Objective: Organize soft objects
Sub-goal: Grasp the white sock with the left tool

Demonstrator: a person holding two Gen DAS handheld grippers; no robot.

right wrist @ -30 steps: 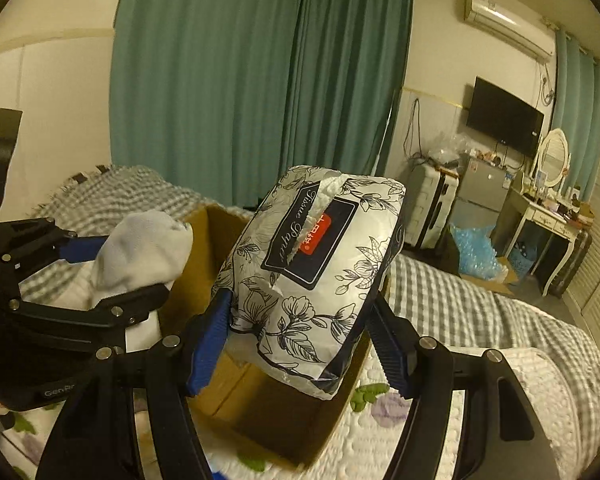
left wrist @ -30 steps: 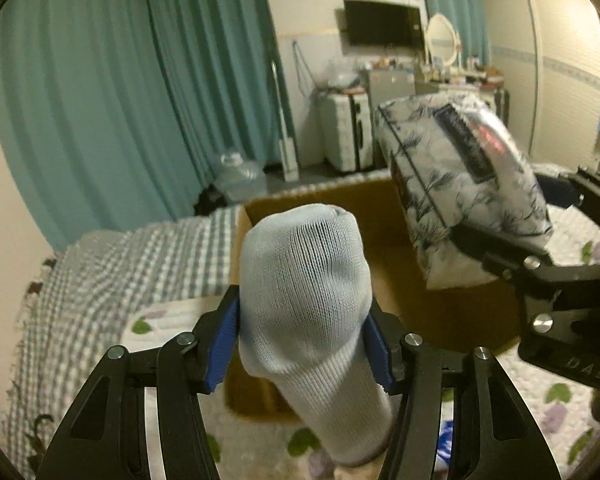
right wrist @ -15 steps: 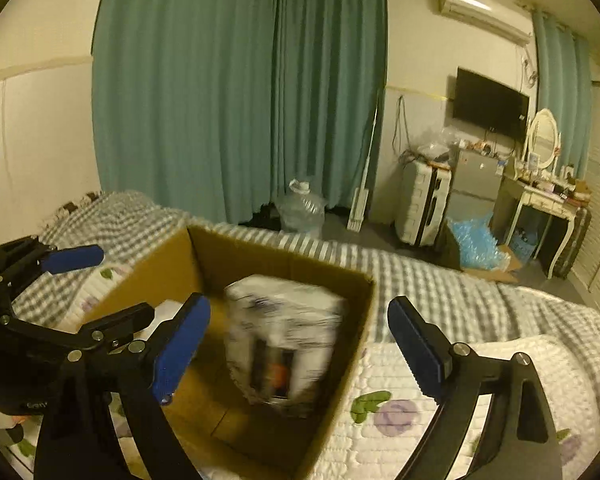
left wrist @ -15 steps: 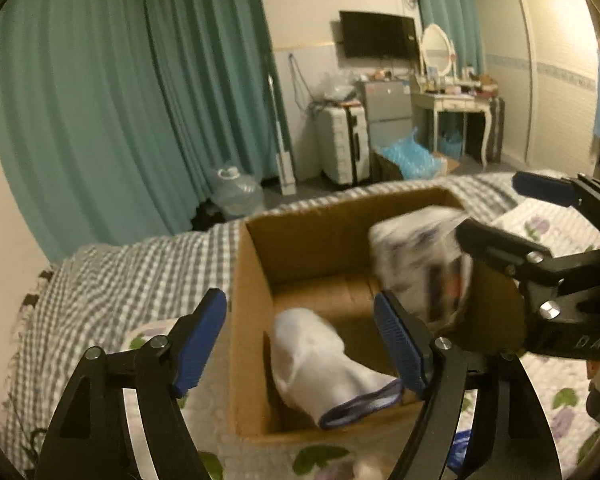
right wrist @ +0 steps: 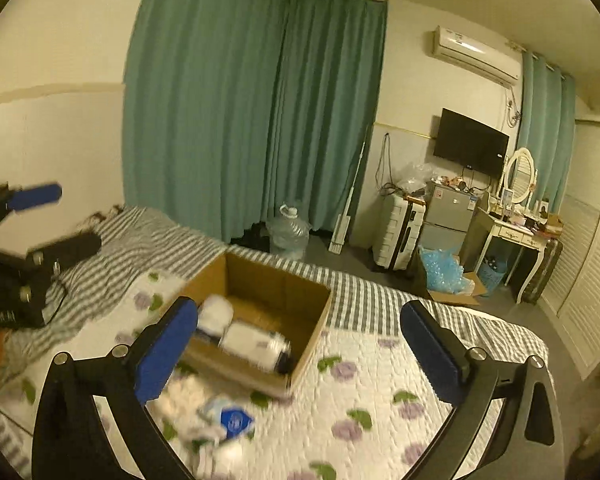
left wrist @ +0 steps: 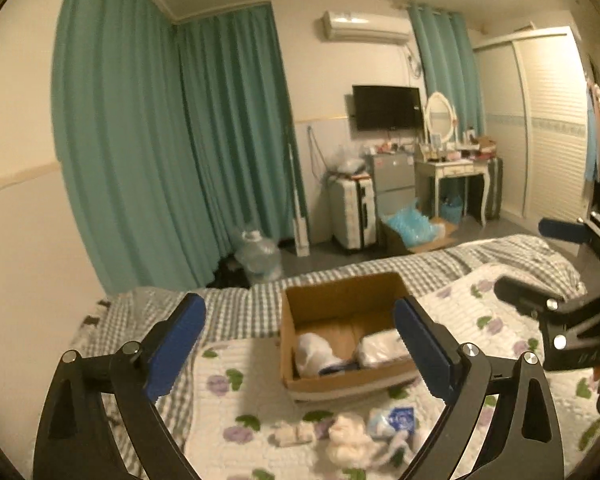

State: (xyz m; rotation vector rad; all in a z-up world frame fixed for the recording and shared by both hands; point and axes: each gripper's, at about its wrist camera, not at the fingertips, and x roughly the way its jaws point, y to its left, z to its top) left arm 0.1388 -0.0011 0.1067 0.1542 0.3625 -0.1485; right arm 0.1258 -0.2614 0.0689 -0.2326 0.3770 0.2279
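Cardboard box [left wrist: 342, 312]: brown, square, open-topped, plain corrugated walls; sits on the bed [left wrist: 236, 412], on a white quilted cover printed with purple flowers and green leaves. A grey-checked blanket [left wrist: 236, 312] lies along the bed's far side.

Sock [left wrist: 312, 354]: white knit, rounded and bunched, at the box's left inside. Tissue pack [left wrist: 380, 346]: pale, soft-sided, oblong, lying beside the sock at the right inside; the two are close, contact unclear.

Loose soft items [left wrist: 352, 436]: small white cloth lumps and a packet with a blue label, on the quilt just near of the box; blurred.

Left tongs [left wrist: 300, 344]: black frame, blue pads, spread wide, holding nothing, above the quilt. Right tongs [right wrist: 300, 344]: same build, spread wide, nothing held.

Bare quilt lies right of the box.
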